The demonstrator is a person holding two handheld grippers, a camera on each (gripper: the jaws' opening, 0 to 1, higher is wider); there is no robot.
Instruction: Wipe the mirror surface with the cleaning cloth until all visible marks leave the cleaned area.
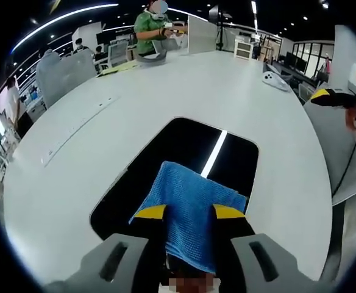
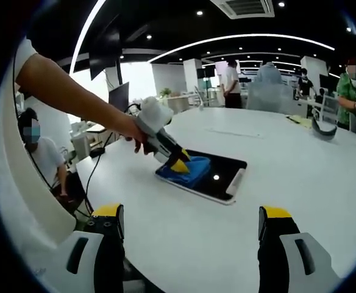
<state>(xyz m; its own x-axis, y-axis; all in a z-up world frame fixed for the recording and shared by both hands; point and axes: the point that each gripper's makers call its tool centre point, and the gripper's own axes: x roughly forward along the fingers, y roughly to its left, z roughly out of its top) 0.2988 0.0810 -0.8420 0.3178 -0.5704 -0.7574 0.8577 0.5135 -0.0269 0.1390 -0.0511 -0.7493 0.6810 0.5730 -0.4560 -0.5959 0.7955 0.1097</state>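
Your left gripper (image 1: 189, 212) clamped the blue cloth (image 1: 187, 210), pressed on the mirror (image 1: 184, 143) on the white table (image 1: 166, 85). Your right gripper (image 2: 190, 227) hung wide open, holding nothing.

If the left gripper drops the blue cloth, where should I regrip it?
I'd take the blue cloth by its bunched near end, where the left gripper holds it now, coming from the mirror's near short edge. That end is raised and folded; the far part lies flat on the glass, offering little to pinch.

Left tool (image 2: 179, 163) presses blue cloth (image 2: 193, 171) on mirror (image 2: 224, 178) — right tool (image 2: 190, 235) agape.
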